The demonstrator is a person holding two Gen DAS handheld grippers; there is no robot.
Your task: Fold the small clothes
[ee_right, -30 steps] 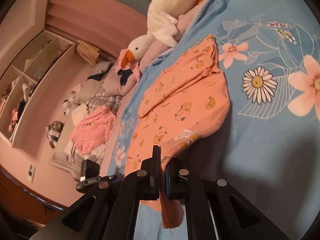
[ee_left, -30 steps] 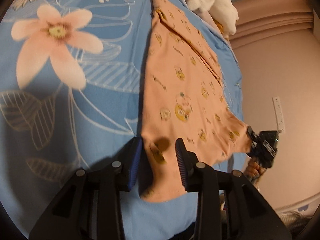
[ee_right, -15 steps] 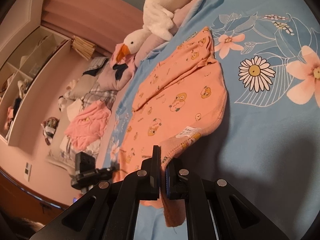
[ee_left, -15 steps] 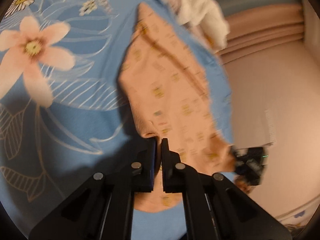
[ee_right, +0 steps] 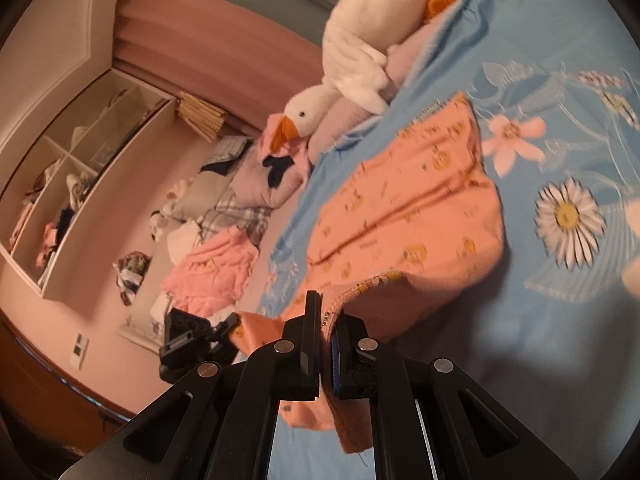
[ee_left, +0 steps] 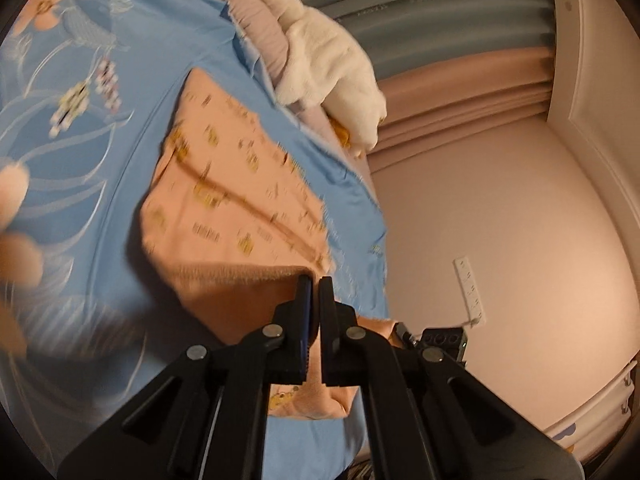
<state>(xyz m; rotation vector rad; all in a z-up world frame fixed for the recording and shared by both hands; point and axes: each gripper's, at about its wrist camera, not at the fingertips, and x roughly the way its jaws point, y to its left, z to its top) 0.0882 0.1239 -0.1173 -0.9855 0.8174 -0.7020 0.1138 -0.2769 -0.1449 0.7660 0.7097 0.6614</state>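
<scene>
Both the left gripper (ee_left: 314,280) and right gripper (ee_right: 329,307) are clamped on the near hem of the orange garment (ee_left: 224,196) — its length runs away from the fingers across the bed (ee_left: 80,184), toward the far edge.

Bed covered by a blue floral sheet (ee_right: 560,340). White plush goose (ee_left: 324,52) lies along the bed's far edge, on a mauve pillow (ee_right: 348,116). Walls (ee_left: 500,220) are plain pink under warm, dim light. Pleated pink curtain (ee_right: 192,36) hangs beneath a grey-blue band (ee_left: 440,12). Socket strip (ee_left: 470,288) fixed to the wall. Open shelf unit (ee_right: 68,184) holds loose clothing. Beside the bed, a heap of bedding and clothes (ee_right: 224,232). Stack of wooden slats (ee_right: 200,116) near the curtain.
</scene>
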